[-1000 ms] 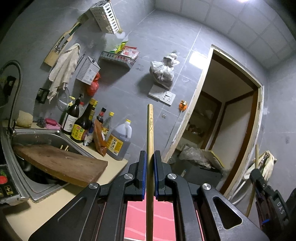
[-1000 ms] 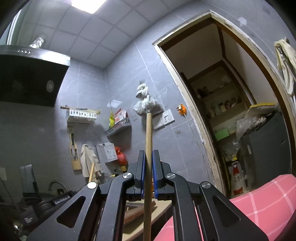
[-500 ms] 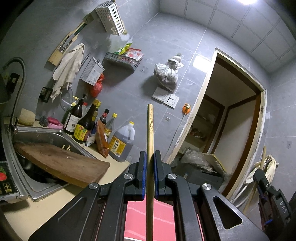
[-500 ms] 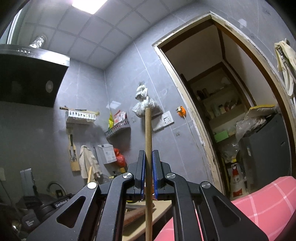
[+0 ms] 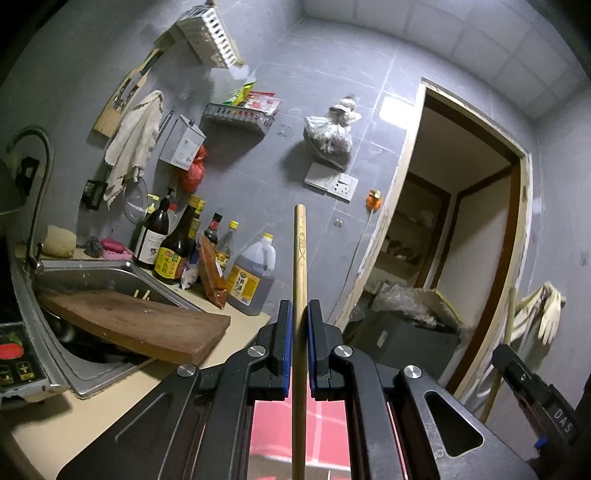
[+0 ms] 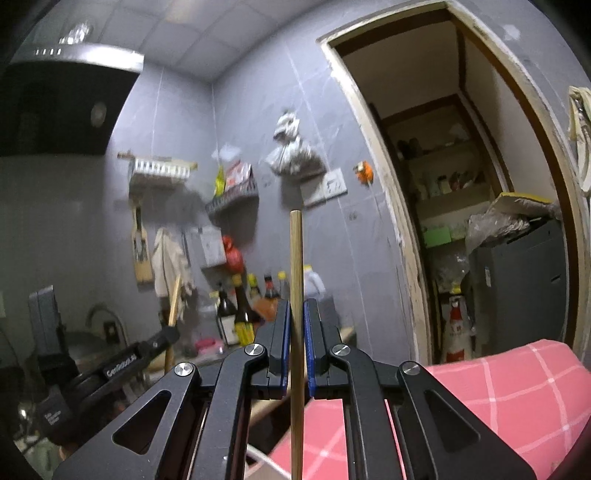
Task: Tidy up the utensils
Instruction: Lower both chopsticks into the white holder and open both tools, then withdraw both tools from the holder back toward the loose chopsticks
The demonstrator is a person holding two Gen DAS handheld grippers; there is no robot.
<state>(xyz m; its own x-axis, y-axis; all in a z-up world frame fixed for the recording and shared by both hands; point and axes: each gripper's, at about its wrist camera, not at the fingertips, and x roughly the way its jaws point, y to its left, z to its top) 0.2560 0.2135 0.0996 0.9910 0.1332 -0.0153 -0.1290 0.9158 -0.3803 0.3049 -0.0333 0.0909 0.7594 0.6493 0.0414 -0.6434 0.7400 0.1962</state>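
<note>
My left gripper [image 5: 299,314] is shut on a wooden chopstick [image 5: 299,258] that stands upright between its jaws, with an engraved mark near its top end. My right gripper [image 6: 296,314] is shut on a second wooden chopstick [image 6: 296,266], also upright. Both are held in the air, pointed at the grey tiled wall. The left gripper with its chopstick [image 6: 173,301] shows at the lower left of the right wrist view. The right gripper's body [image 5: 532,398] shows at the right edge of the left wrist view.
A steel sink [image 5: 88,273] holds a wooden cutting board [image 5: 136,325] and two chopstick ends [image 5: 142,294]. Sauce bottles [image 5: 177,243] and an oil jug [image 5: 253,277] line the counter's back. A white wall utensil rack [image 5: 208,35] hangs high. An open doorway [image 5: 454,229] lies right. A pink checked cloth [image 6: 480,398] lies below.
Both views have tilted downward: wall items sit lower in frame and more counter and bottles show in the right wrist view. Both grippers stay shut on their chopsticks.
</note>
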